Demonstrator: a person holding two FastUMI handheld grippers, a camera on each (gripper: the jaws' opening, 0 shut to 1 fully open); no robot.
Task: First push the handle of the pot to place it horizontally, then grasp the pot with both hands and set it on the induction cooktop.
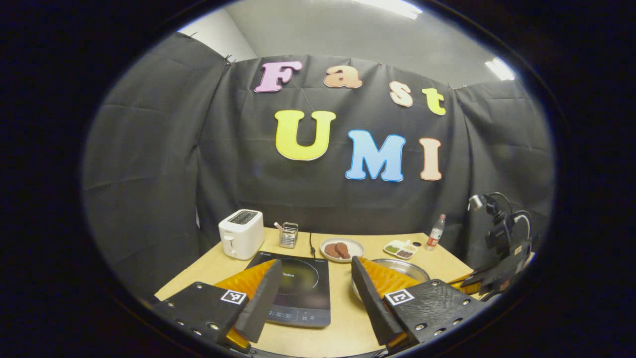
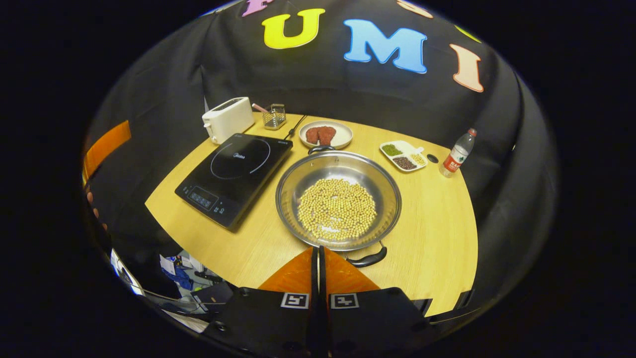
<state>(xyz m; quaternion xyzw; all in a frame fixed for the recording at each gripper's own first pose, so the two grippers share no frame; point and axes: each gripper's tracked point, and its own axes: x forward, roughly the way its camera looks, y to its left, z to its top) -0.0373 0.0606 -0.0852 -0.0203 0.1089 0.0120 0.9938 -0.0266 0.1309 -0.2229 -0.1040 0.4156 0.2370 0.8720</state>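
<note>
On the table [image 2: 437, 223], the pot [image 2: 339, 199] holds pale beans (spread over its bottom) beside the cooktop [image 2: 233, 176]. Behind it, a plate [image 2: 325, 134] carries brown patties and a tray [image 2: 403, 155] has sorted grains. Right tool [image 2: 318, 256]: fingers together, empty. Left tool [image 1: 318, 281]: spread wide, empty.
</note>
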